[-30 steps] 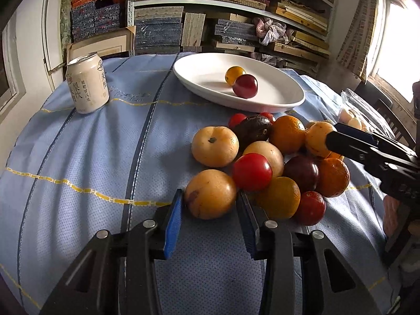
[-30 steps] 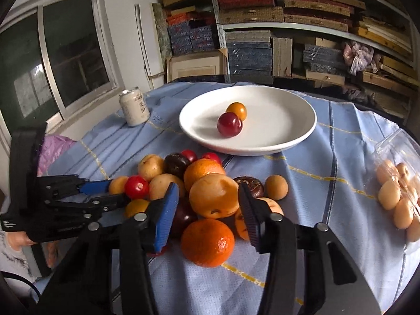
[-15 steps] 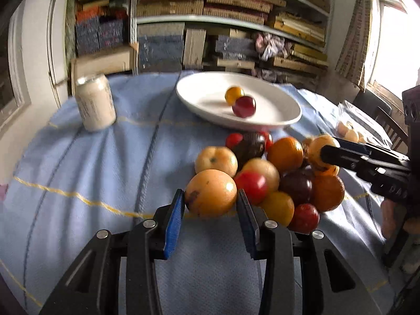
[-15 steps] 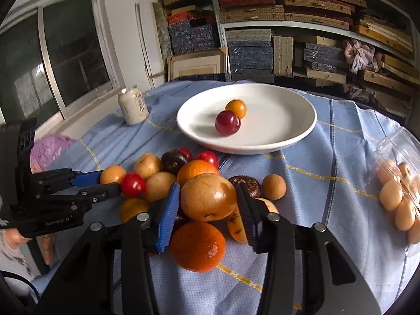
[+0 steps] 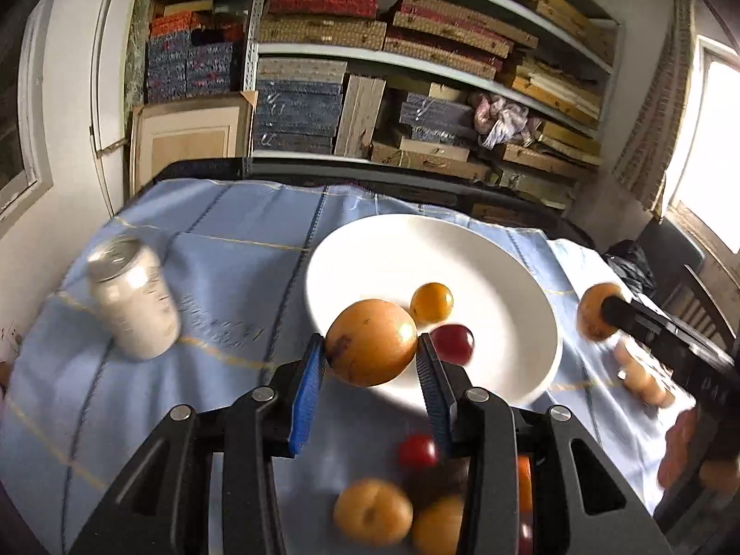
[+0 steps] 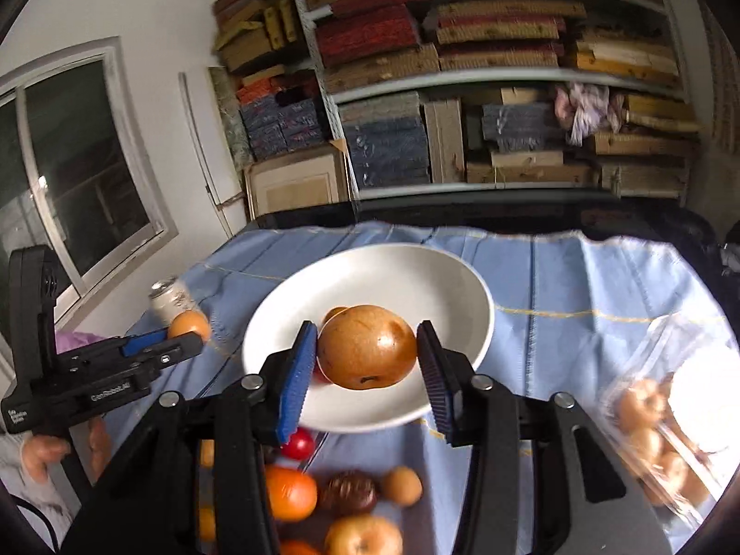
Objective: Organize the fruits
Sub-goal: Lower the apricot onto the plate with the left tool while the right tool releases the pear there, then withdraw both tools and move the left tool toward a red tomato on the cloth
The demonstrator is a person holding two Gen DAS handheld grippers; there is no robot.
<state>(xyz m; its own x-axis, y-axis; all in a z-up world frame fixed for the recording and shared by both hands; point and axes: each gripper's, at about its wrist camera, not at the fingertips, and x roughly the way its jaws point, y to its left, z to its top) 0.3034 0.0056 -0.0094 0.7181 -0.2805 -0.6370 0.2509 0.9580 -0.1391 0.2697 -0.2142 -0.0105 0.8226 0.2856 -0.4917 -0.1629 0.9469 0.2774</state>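
Left wrist view: the left gripper [image 5: 371, 360] clamps a tan round fruit [image 5: 371, 341] above the white plate's [image 5: 518, 277] near edge, while the right gripper [image 6: 367, 360] pinches a brown-speckled fruit [image 6: 367, 347] over the same plate. Both are mid-carry; next, each fruit needs lowering onto bare plate, then letting go. Two small fruits, one orange [image 5: 432, 302] and one red [image 5: 452, 343], lie there already. One can [image 5: 134, 298] stands beyond, left.
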